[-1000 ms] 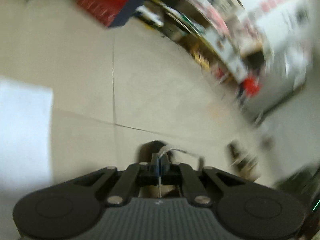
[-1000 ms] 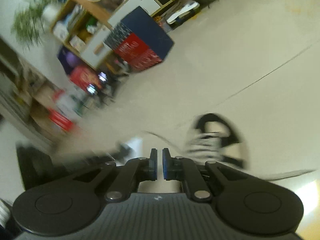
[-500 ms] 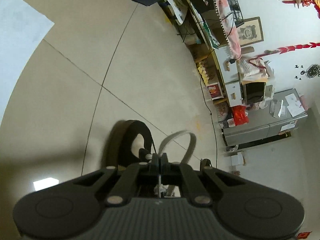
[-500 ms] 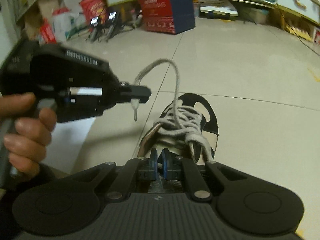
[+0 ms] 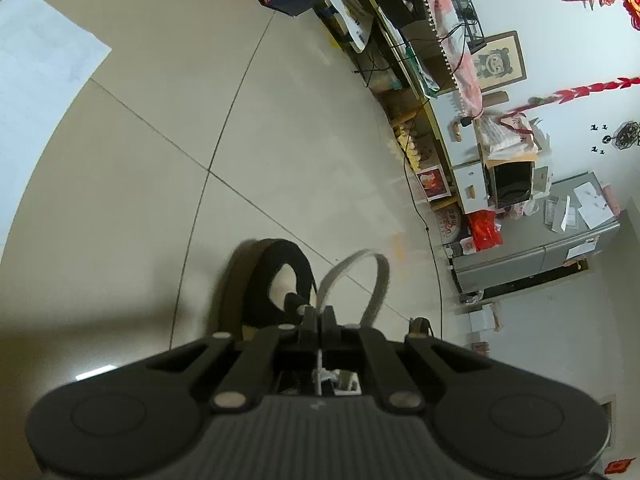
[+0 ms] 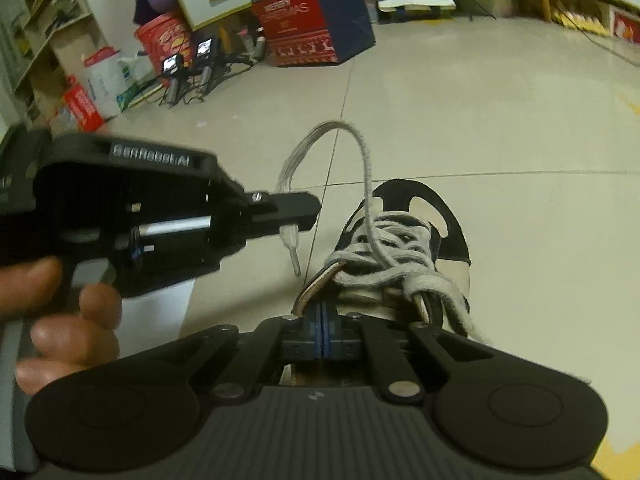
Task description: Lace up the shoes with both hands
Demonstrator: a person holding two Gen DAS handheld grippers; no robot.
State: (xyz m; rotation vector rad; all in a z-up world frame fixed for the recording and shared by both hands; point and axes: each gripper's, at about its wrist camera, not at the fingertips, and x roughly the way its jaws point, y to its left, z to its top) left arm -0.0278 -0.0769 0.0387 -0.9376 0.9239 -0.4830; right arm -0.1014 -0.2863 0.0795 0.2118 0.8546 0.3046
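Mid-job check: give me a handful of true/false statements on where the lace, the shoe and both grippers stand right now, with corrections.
1. The left gripper is shut on the lace near its tip. True.
2. The lace lies flat on the floor. False: it arches up in a loop from the shoe to the left gripper, and its tip hangs below the fingers.
3. The right gripper is wide open. False: its blue pads meet; whether they pinch anything cannot be told.
4. The shoe stands on the tiled floor. True.
5. The shoe is lying on its side. False: it sits upright, laces up.
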